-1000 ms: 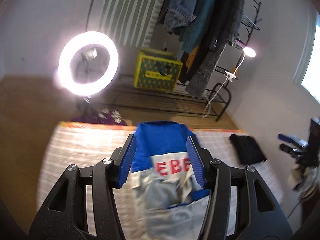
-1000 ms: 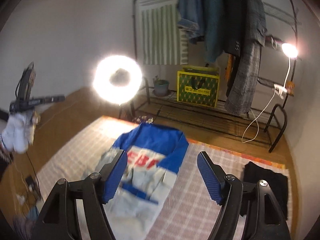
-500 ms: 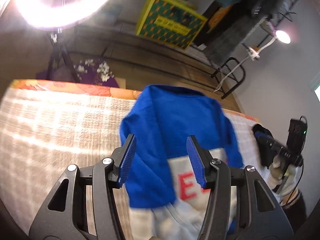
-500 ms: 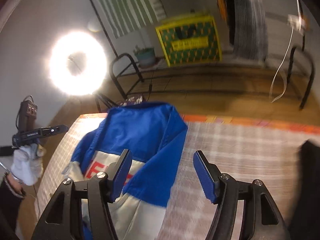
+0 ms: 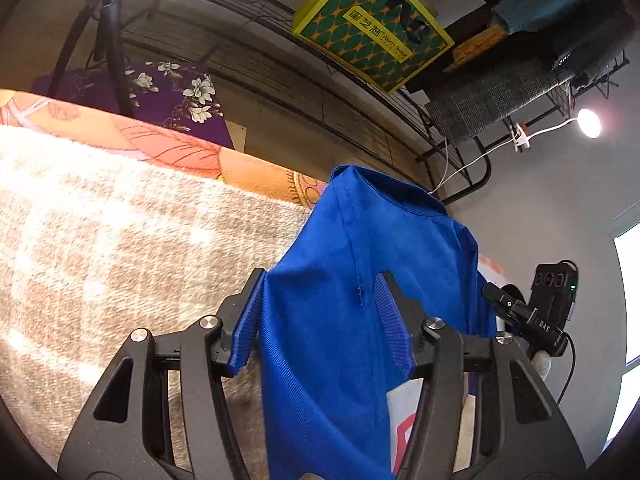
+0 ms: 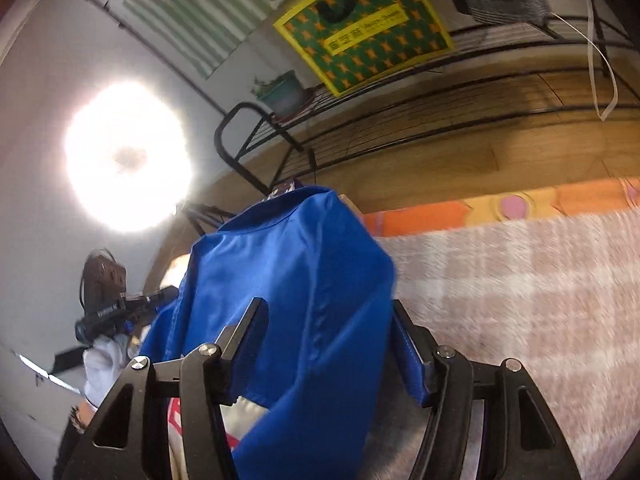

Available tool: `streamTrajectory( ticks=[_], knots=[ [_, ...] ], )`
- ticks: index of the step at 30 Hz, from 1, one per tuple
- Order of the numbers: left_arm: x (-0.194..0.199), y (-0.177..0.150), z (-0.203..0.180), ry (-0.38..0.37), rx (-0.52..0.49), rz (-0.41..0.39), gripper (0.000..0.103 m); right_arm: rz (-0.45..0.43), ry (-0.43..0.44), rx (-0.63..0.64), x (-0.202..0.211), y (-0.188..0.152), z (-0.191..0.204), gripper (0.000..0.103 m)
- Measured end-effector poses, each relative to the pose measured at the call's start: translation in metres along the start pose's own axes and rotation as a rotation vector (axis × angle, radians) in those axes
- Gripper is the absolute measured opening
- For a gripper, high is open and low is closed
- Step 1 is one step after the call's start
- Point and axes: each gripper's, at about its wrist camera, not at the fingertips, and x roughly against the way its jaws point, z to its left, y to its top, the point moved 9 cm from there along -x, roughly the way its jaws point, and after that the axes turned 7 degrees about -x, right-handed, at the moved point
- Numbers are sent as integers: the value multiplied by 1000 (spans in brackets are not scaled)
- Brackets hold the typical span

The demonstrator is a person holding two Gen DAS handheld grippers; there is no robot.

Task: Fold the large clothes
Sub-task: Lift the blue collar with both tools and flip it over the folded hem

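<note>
Up close, blue jacket [image 5: 360, 280] — white panel, red lettering below.

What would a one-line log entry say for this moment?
task: fold large clothes | left gripper: open, astride blue-and-white fabric jacket | right gripper: open, astride it | surface: pinkish checked blanket

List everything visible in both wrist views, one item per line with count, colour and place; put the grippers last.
blue fabric jacket with white panel: 1, blue and white with red lettering, on the blanket between both grippers' fingers
fuzzy plaid blanket: 1, beige-pink, under the jacket
orange patterned mat: 1, orange, at the blanket's far edge
yellow-green patterned box: 1, on the black wire rack
potted plant: 1, teal pot, rack end
ring light: 1, white, lit
left gripper: black, blue pads, open
right gripper: black, blue pads, open
</note>
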Motion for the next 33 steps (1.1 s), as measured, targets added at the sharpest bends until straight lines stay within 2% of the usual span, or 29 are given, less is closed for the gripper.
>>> streamTrajectory(
  ticks=[1,2,3,5,6,7,9,11,16,24,28,33],
  knots=[
    [-1,1,-2,20,-18,8,56,5,-6,16,-2,-1,2,61],
    [-3,1,-5,45,-42,17,56,9,-14,27,-2,-3,4,55],
    [-5,1,-8,76,-74,25,56,14,-21,36,-3,-3,5,42],
    [-10,0,-14,123,-126,40,40,27,-41,26,-5,-6,2,27],
    [-12,-1,-15,146,-145,44,21,23,-45,23,-5,-6,0,22],
    [-13,-2,-19,172,-171,43,9,20,-48,25,-4,-6,0,20],
    [-10,-2,-24,192,-198,15,6,1,-70,40,-1,-5,2,9],
    [-3,-2,-30,202,-220,-16,4,-15,-93,67,3,-3,6,4],
    [26,3,-49,180,-228,-93,2,-73,-102,135,28,3,33,1],
    [96,-9,-107,151,-309,-153,2,-142,-93,205,86,-4,95,1],
    [146,-23,-136,114,-308,-208,1,-184,-70,245,129,-21,134,1],
    [204,-63,-164,97,-333,-240,1,-198,-82,320,182,-58,173,1]
  ],
)
